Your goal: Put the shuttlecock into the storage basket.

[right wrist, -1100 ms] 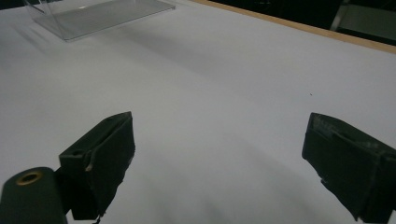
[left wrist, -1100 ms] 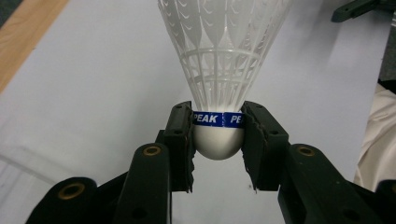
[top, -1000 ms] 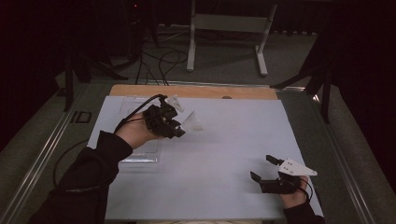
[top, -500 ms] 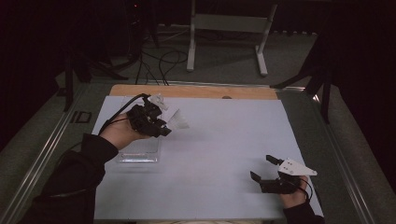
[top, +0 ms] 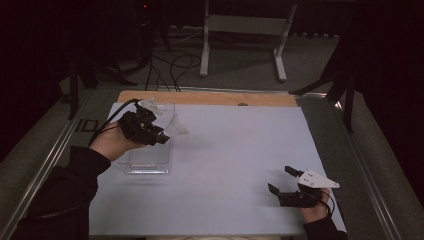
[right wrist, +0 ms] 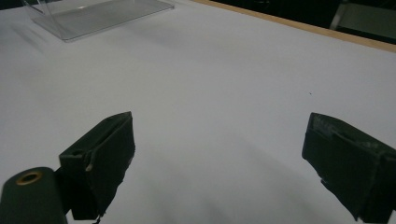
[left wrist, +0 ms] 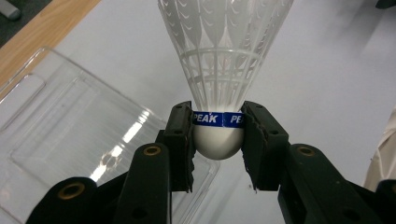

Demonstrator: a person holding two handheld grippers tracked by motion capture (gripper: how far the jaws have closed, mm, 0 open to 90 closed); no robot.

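Overhead, white sheet covers the table, wooden edge at far side; grey floor, dark room, metal stand legs behind. Left claw clamps the shuttlecock by its cork above the clear tray. Right claw rests wide apart, empty, near the table's right front.

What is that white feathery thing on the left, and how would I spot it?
Start at the white table sheet and find the clear plastic tray at its left. Just above it, the left gripper clamps a white plastic shuttlecock: rounded cork base, blue band, netted skirt flaring outward.
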